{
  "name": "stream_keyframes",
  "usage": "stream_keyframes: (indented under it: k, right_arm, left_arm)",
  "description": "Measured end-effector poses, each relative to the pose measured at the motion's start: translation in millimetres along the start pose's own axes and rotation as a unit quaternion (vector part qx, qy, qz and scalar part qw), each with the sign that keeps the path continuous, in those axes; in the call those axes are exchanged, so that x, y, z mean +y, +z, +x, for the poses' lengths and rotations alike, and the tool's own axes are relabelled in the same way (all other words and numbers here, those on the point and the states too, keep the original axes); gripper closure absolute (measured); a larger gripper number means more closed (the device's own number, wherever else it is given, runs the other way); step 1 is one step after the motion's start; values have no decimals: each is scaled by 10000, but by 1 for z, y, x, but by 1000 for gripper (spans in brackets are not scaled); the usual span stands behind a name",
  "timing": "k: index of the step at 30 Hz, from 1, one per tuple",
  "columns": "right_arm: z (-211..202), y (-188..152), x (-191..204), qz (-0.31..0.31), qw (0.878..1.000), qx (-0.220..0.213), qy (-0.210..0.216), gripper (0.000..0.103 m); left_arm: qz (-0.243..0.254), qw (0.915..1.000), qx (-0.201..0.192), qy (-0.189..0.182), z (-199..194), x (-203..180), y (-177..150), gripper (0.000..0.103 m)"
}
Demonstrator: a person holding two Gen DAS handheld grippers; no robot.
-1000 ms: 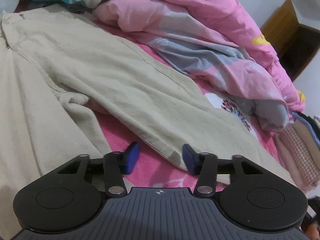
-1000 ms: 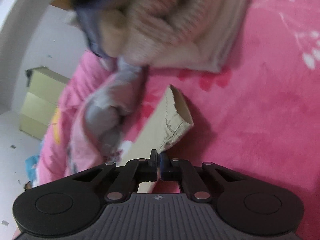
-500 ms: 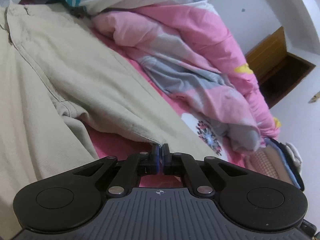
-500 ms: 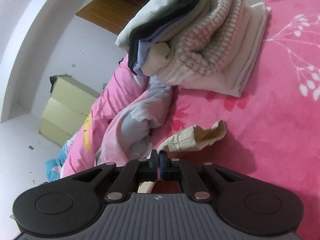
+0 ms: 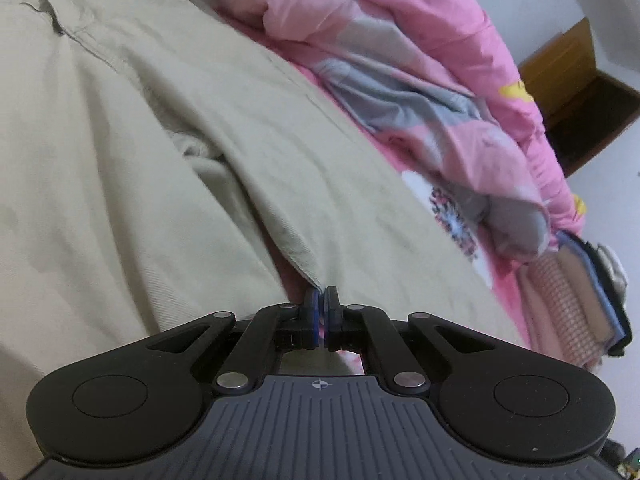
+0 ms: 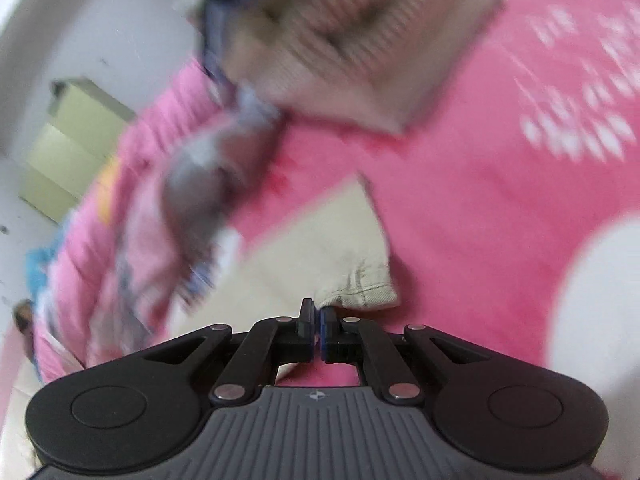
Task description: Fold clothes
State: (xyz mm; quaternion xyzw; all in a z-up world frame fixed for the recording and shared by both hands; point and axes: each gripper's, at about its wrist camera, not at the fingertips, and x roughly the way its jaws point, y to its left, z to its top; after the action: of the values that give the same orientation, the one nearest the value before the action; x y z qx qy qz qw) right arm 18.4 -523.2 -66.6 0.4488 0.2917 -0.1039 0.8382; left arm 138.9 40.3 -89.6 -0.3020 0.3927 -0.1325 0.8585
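Beige trousers (image 5: 200,120) lie spread on a pink bed, waistband at the far left. In the left wrist view my left gripper (image 5: 321,294) is shut on the inner edge of the nearer trouser leg, which lies close against the other leg. The right wrist view is blurred by motion. There my right gripper (image 6: 317,312) pinches the corner of the trouser hem (image 6: 360,284); its jaws are just opening, with the cloth still between the pads. The rest of that leg runs off to the left beneath the gripper.
A crumpled pink and grey duvet (image 5: 400,60) lies along the far side of the trousers. A stack of folded clothes (image 6: 340,40) sits on the pink sheet (image 6: 480,200) beyond the hem. A yellow-green cabinet (image 6: 68,140) and a wooden door (image 5: 580,80) stand by the wall.
My left gripper went from open to shut on the leg's edge and drew it over the pink gap towards the other leg. The right view swung and the lifted hem came down flatter.
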Motion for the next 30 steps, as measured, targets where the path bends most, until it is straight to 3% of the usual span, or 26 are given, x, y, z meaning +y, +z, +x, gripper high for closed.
stream_keyframes:
  k: [2,4,6,9,17,19,20,21,23,30]
  right_arm:
    - [-9,0,-10,140,9999,44,23,91]
    - [-23,7,-13,106,9998,-176,12,85]
    - [-35,17,-13,-48,9988,-478,-130,77]
    - [-32,40,-8,-388,9973,-571,-233,65]
    - [57,78,13,-1396,9879,37,-670,63]
    - [68,79,19,-1683,9829,51,-740,66]
    - [70,77,24,-1870,9792,49,-786,72]
    - [72,75,27,-2045,9754,57,-824,86]
    - [74,70,32,-2397,9668,54,-883,99]
    - [69,80,61,-3066,9440,-610,-1057,101]
  left_arm:
    - [152,9999,22,-17,-6,0,1,100]
    - [292,9996,7,2,-13,-1,1,100]
    - [489,9987,-124,76,-20,-4,0,99]
    - [749,9963,-396,148,-28,-11,1,98]
    - [1574,9858,-562,194,-3,-45,7,98]
    - [1801,9819,-522,266,8,-51,8,98]
    - [1913,9798,-501,304,14,-54,8,98]
    - [1973,9788,-457,319,19,-55,8,98]
    - [2041,9777,-357,343,29,-56,8,98]
    - [2180,9745,-222,477,42,-56,8,98]
